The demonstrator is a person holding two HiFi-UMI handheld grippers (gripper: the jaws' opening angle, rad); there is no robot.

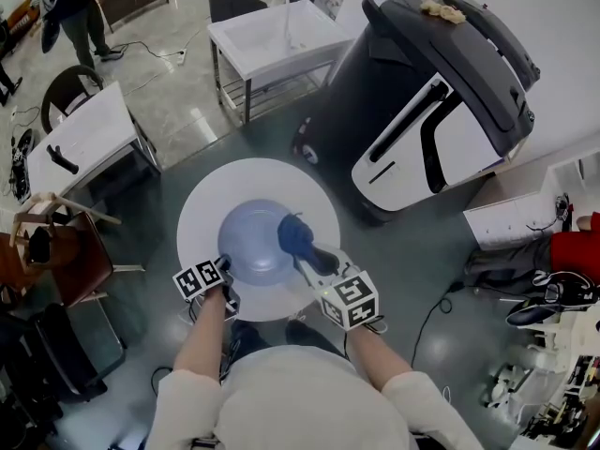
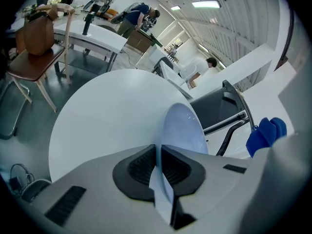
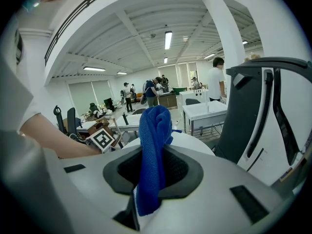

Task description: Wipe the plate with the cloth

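Observation:
A pale blue plate sits over the round white table. My left gripper is shut on its near-left rim. In the left gripper view the plate runs edge-on between the dark pads of the left gripper. My right gripper is shut on a bunched blue cloth, which lies over the plate's right side. In the right gripper view the cloth stands up out of the right gripper. The cloth also shows at the right of the left gripper view.
A large black-and-white machine stands close behind the table on the right. White tables and a brown chair are on the left and behind. Cables and shoes lie on the floor at right. People stand far back.

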